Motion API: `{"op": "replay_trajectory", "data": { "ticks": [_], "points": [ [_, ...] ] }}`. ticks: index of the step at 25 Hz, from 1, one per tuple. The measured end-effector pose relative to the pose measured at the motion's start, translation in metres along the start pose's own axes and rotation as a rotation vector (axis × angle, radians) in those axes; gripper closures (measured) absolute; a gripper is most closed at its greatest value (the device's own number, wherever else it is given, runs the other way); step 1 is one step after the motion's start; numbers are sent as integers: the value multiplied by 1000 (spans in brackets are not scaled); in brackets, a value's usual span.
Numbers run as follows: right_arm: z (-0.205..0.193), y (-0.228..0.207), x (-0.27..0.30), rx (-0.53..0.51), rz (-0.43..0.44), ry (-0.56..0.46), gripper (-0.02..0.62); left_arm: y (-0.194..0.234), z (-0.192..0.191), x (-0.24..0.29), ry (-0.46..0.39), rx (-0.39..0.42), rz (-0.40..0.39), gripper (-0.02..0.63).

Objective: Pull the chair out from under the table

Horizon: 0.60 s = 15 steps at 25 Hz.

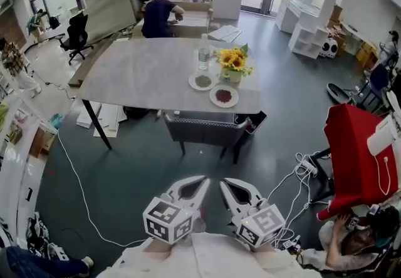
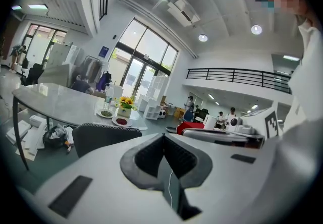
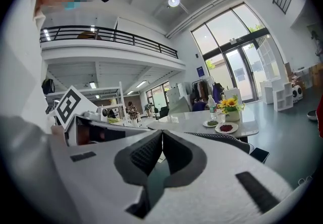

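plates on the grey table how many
2. A white round plate of green food sits by the clear plastic bottle; a white round plate of red food lies before the white vase of yellow sunflowers. None seems hidden.

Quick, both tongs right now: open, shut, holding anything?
Left tongs: shut, holding nothing.
Right tongs: shut, holding nothing.
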State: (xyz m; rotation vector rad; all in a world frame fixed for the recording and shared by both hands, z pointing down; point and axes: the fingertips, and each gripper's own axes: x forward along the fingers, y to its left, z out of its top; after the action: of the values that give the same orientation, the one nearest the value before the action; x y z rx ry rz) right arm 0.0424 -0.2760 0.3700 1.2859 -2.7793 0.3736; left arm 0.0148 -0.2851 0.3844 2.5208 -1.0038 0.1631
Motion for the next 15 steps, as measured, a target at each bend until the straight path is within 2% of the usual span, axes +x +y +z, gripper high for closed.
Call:
{"op": "replay_trajectory", "data": {
  "ticks": [8,12,15],
  "points": [
    [15,-29,68,-20,-6,-11,592,55,30,34,-2,38,-39,592],
    [18,-41,82,-5,-34,-18,592,74,36,44,5,26,-42,592],
    [13,-41,83,12,-44,-8,592,73,26,49,23,-6,-72,592]
  ]
}}
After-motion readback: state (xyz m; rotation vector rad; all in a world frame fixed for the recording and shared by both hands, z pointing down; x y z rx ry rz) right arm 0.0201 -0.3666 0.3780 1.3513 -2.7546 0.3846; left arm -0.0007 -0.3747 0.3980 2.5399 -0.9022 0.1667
